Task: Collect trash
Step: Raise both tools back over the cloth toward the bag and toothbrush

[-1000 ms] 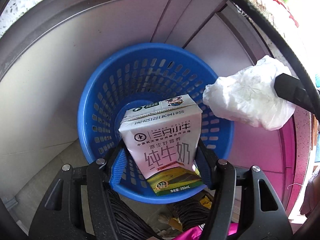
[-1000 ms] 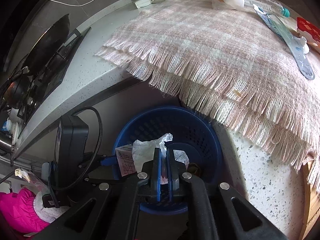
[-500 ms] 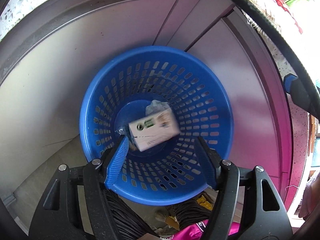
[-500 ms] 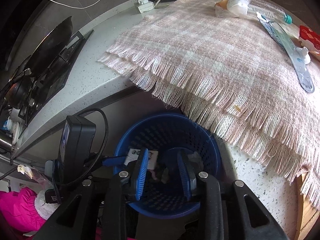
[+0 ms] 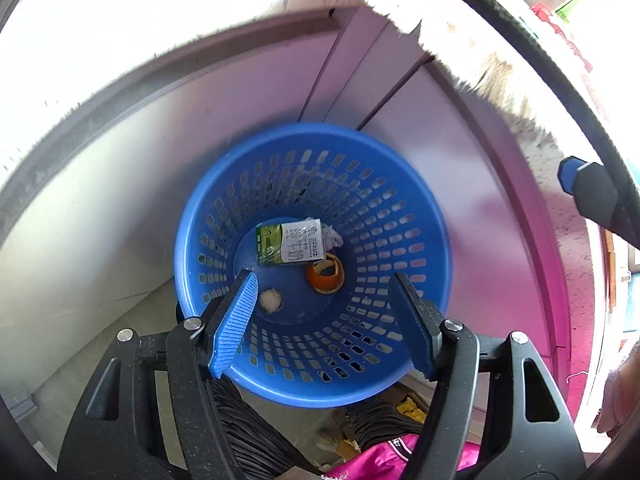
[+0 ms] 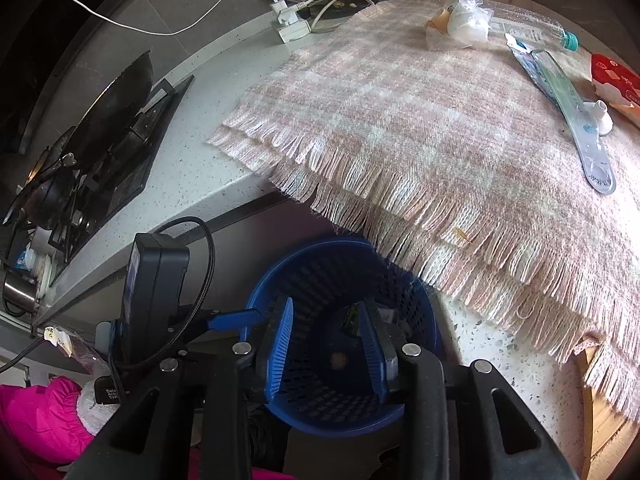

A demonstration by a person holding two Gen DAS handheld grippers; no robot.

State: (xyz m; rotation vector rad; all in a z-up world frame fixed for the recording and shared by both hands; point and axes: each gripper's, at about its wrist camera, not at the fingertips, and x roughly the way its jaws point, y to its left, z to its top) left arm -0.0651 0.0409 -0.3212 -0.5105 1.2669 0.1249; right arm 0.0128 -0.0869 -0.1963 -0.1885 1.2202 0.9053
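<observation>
A blue slotted basket point(image 5: 404, 208) stands on the floor below the counter. Inside lie a white-and-green milk carton point(image 5: 289, 243), a crumpled white tissue point(image 5: 331, 235), an orange peel point(image 5: 325, 274) and a small pale ball point(image 5: 271, 301). My left gripper point(image 5: 323, 280) is open and empty above the basket. My right gripper point(image 6: 325, 312) is open and empty over the same basket point(image 6: 416, 304). On the pink plaid cloth point(image 6: 420, 120) lie a white wad in clear wrap point(image 6: 466, 22), a plastic bottle point(image 6: 528, 26), a flat blue-grey pouch point(image 6: 568, 108) and a red pack point(image 6: 616, 76).
A speckled counter point(image 6: 196, 148) holds a black stove with a pan point(image 6: 116, 128) at the left, and a white charger with cables point(image 6: 288, 24) at the back. Grey cabinet doors point(image 5: 400, 92) stand behind the basket. Pink fabric point(image 6: 36, 420) lies on the floor at the left.
My left gripper opened and dropped the milk carton into the basket. My right gripper opened and dropped the white tissue there too. Both grippers have risen a little.
</observation>
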